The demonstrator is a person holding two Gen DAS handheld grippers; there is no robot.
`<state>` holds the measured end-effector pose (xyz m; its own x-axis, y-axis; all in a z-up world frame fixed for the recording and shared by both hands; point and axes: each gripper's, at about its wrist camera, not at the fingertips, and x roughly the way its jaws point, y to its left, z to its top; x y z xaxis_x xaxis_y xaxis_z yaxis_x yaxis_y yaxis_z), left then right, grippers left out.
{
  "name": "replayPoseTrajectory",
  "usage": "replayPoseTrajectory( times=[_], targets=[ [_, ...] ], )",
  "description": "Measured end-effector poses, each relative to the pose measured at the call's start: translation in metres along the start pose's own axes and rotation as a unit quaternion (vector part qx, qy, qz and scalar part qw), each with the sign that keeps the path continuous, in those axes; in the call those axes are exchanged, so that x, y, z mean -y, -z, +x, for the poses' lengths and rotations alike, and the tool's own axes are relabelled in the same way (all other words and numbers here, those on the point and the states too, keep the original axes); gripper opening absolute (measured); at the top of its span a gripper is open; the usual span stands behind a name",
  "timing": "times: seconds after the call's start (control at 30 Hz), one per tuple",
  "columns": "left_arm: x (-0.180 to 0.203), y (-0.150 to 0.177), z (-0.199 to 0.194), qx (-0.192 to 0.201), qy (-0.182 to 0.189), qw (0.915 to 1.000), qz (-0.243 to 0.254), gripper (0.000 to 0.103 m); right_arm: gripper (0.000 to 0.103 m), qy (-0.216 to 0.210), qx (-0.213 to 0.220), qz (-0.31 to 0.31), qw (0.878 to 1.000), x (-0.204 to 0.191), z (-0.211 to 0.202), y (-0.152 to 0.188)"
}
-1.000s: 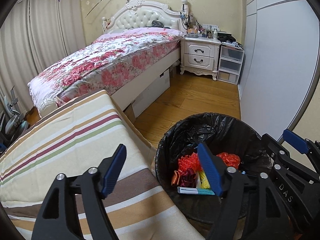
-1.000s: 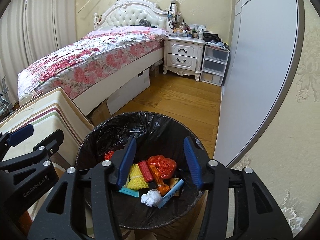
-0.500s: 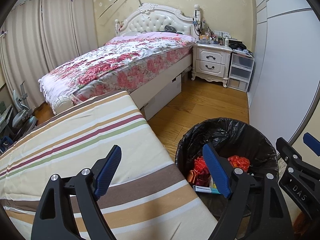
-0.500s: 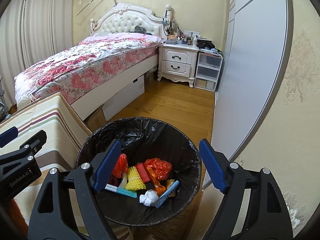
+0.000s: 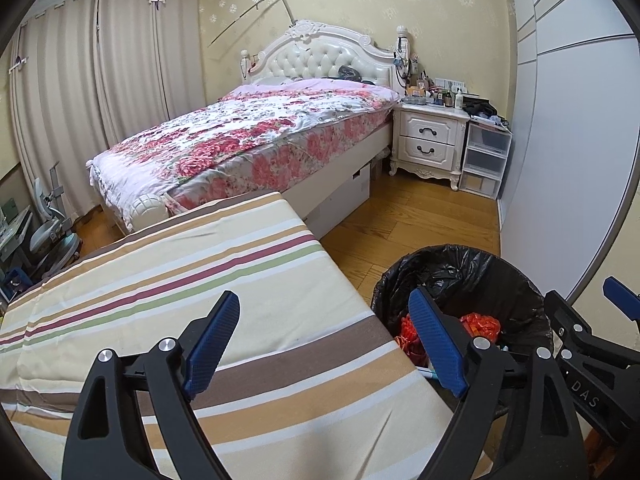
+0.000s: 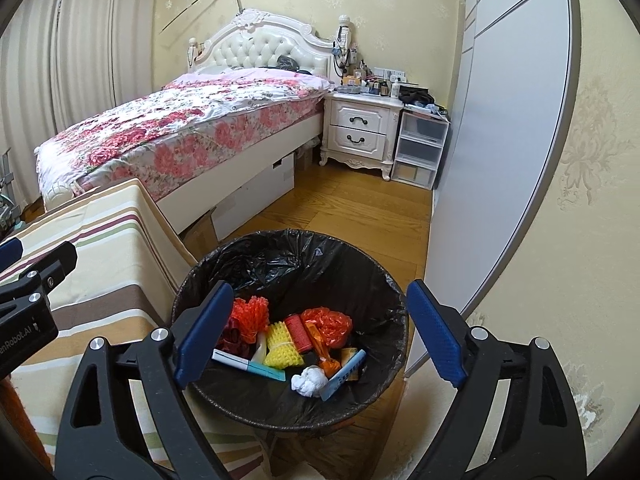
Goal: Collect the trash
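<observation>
Bedroom w/ wood floor. Left gripper (image 5: 324, 344) hangs over a striped cloth (image 5: 168, 280), fingers wide apart, holding nothing. Right gripper (image 6: 320, 334) hangs above a bin (image 6: 384, 280) lined w/ a black bag, fingers also wide apart, nothing between them. Bin stands on the floor just beside the striped cloth, near a grey wardrobe door (image 6: 500, 160). Trash lies inside: orange net (image 6: 250, 314), yellow net (image 6: 282, 344), red roller (image 6: 298, 332), white paper wad (image 6: 308, 380). Flowered bed (image 5: 256, 136) & white nightstand (image 5: 430, 140) at the back.

Striped tabletop (image 5: 192, 280) (cloth-covered), bin (image 6: 280, 248) beside
</observation>
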<state>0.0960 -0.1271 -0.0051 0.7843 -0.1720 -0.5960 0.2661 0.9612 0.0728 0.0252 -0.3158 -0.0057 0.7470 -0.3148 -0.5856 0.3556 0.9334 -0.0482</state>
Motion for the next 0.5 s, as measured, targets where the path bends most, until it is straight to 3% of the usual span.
replayPoseTrajectory(
  times=[0.5],
  targets=[
    [-0.041, 0.025, -0.053, 0.019, -0.017, 0.9995, -0.02, 0.084, 0.087, -0.019, 0.026, -0.014, 0.999, -0.018, -0.05, 0.009]
  ],
)
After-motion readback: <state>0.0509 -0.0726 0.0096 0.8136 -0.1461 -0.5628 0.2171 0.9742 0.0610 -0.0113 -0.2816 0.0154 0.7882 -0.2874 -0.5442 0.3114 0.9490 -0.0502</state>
